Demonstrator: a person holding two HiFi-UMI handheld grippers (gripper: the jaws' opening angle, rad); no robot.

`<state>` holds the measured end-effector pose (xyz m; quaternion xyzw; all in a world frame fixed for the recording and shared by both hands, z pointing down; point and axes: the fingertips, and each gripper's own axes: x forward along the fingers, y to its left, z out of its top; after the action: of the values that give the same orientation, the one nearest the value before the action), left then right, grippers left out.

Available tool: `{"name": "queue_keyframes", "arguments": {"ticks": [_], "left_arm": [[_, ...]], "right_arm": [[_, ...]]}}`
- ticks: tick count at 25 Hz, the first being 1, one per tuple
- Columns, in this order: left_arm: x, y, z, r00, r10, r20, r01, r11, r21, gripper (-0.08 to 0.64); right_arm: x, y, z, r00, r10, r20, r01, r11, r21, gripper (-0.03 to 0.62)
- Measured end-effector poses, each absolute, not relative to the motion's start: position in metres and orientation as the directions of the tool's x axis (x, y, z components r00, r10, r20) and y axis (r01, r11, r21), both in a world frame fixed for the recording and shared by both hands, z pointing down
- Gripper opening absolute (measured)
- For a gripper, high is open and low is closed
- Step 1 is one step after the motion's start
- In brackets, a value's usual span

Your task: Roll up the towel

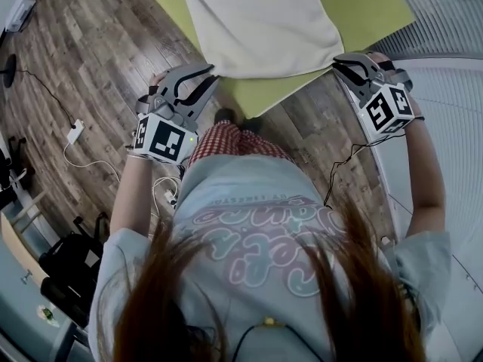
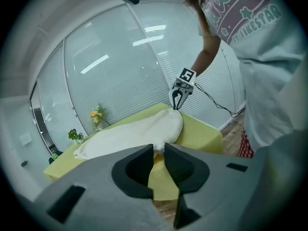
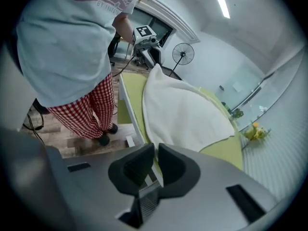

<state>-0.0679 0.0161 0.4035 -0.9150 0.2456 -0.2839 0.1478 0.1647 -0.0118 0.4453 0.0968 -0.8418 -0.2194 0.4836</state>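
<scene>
You wore a pale blue short-sleeved tee point(image 1: 249, 217) with pink bubble lettering, red-and-white checked trousers point(image 1: 235, 142) and dark shoes point(image 3: 103, 139). Your left gripper point(image 1: 210, 78) and right gripper point(image 1: 339, 66) were grey, each carrying a black-and-white marker cube.

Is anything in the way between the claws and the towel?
Nothing visible is. The towel lies flat on the yellow-green table, and the left claw and right claw each sit right at one of its near corners.
</scene>
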Motion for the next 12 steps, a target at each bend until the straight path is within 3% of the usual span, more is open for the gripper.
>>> {"name": "queue_keyframes", "arguments": {"ticks": [4, 12], "left_arm": [[-0.066, 0.016, 0.405, 0.730, -0.510, 0.456, -0.364, -0.854, -0.372, 0.048], [-0.066, 0.032, 0.395, 0.756, -0.443, 0.482, -0.354, -0.896, -0.268, 0.032]], "right_arm": [[0.164, -0.014, 0.442, -0.542, -0.340, 0.768, -0.053, 0.926, 0.373, 0.011], [0.171, 0.002, 0.418, -0.566, -0.495, 0.660, -0.197, 0.858, 0.475, 0.011]]}}
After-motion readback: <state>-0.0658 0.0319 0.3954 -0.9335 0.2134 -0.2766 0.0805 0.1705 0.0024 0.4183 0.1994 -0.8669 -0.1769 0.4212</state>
